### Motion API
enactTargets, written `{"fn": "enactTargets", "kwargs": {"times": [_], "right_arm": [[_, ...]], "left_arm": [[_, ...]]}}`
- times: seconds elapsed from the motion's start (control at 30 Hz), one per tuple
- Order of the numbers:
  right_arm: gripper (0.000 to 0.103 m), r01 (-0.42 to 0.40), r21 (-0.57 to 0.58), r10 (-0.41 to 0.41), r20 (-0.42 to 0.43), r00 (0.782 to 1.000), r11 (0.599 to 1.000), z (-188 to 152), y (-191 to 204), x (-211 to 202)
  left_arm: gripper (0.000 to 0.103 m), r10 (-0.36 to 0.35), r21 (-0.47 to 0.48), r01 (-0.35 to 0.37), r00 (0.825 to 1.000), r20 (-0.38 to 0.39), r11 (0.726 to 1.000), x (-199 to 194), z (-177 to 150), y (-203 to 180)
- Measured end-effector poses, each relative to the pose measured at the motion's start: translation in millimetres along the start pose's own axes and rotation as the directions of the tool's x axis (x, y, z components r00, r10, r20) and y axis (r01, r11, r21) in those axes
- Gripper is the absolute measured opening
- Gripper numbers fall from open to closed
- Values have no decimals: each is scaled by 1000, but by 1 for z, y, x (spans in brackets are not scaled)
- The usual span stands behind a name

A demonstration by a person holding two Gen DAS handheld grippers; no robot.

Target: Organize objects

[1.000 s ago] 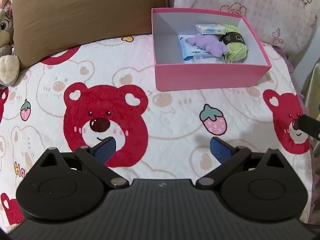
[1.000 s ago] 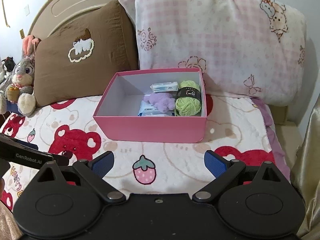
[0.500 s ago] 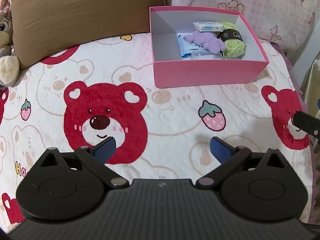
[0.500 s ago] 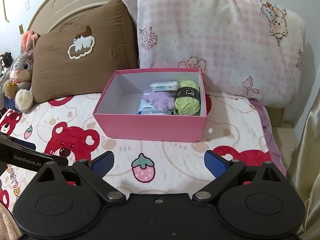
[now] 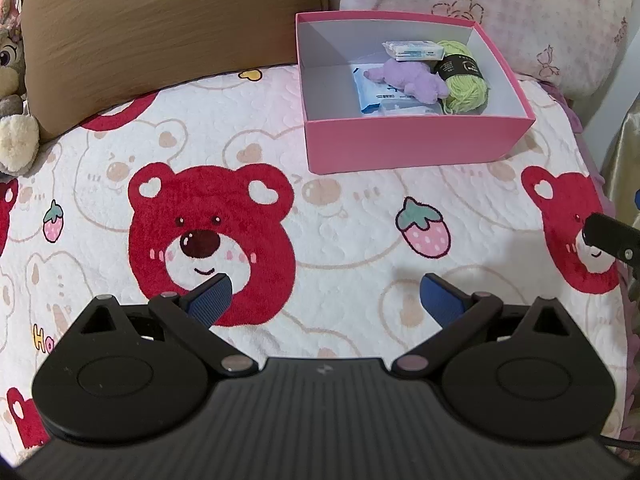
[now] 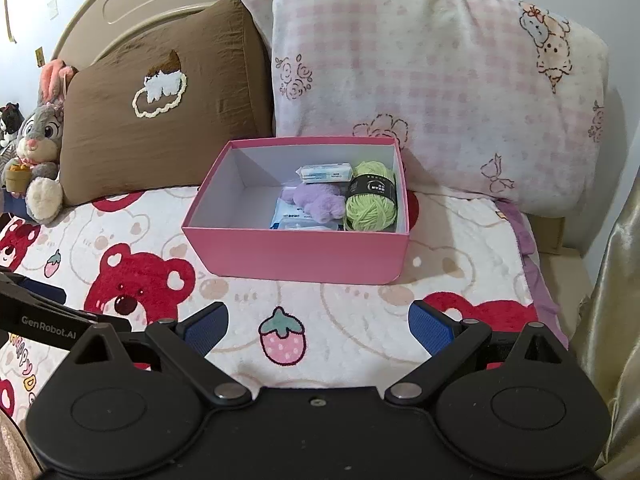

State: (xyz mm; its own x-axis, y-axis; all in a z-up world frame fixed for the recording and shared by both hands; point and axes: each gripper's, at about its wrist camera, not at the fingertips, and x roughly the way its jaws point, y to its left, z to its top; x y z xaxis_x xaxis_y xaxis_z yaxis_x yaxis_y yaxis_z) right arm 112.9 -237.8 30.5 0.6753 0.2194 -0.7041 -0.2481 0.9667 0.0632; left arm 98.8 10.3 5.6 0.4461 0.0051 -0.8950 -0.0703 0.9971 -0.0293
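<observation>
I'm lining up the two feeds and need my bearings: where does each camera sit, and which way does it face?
Left wrist: sits behind the open left claw, looking down across the bear blanket toward the pink box; the right claw's tip shows at the right edge.
Right wrist: sits behind the open right claw, looking lower and more level at the pillows; the left claw shows at the left edge.
Both share the box, yarn and blanket.

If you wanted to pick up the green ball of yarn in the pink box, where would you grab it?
Probably around the black paper band of the light green yarn skein, coming straight down from above. It lies on its side against the right wall of the open pink cardboard box, with the fluffy purple plush toy touching its left, so only the top is free.
</observation>
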Motion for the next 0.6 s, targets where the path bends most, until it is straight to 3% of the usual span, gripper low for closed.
{"fn": "enactTargets", "kwargs": {"times": [0.6], "right_arm": [[98,7,-3,-7,-2,1000,1000,0,-2,1]], "left_arm": [[102,-1,2,1,1000,2,1000,-5,-2,-1]]}}
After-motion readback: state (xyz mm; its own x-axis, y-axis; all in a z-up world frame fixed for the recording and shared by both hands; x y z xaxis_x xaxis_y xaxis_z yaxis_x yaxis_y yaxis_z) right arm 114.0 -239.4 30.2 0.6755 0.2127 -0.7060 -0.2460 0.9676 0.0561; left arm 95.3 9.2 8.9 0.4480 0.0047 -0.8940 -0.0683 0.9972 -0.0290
